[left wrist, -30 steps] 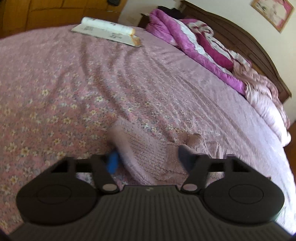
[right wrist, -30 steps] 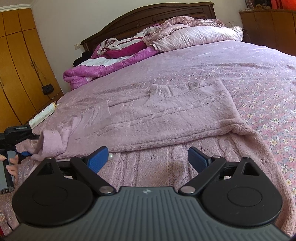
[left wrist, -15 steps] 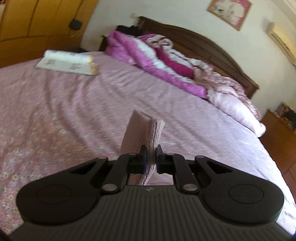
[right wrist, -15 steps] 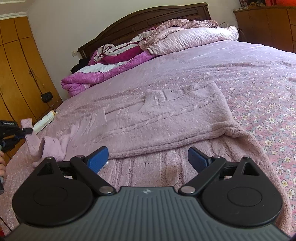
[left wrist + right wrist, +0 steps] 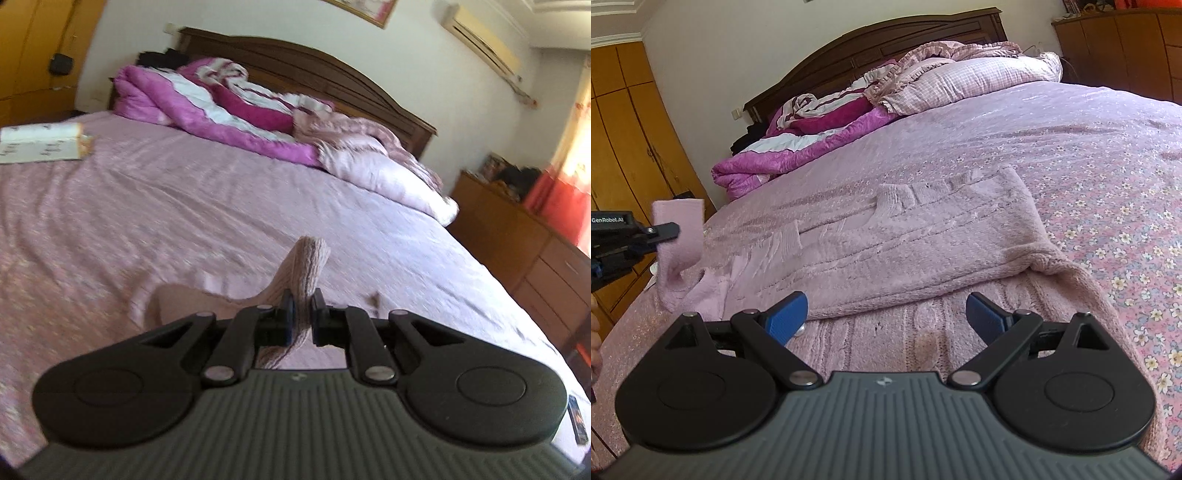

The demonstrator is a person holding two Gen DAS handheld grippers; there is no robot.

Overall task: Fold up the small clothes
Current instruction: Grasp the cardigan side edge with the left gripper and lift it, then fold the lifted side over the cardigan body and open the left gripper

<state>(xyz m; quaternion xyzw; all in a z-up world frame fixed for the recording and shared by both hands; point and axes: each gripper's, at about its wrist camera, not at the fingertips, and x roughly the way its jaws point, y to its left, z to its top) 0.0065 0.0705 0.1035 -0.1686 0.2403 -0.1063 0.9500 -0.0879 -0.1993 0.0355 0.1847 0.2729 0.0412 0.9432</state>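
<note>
While the left tongs (image 5: 300, 308) clench the sleeve (image 5: 304, 266) lifted at nine o'clock, the right tongs (image 5: 886, 317) hang released; the sweater (image 5: 905, 243) looks only partly folded.

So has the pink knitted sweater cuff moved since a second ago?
Yes. The pink knitted sweater cuff, pinched in the left gripper, has risen off the floral bedspread, toward the wooden wardrobe.

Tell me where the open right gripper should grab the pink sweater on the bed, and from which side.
Probably the near hem of the pink sweater, where a folded edge stands slightly proud just ahead of the right gripper. Come straight forward and low, jaws astride that edge. The left gripper already pinches the sleeve cuff.
</note>
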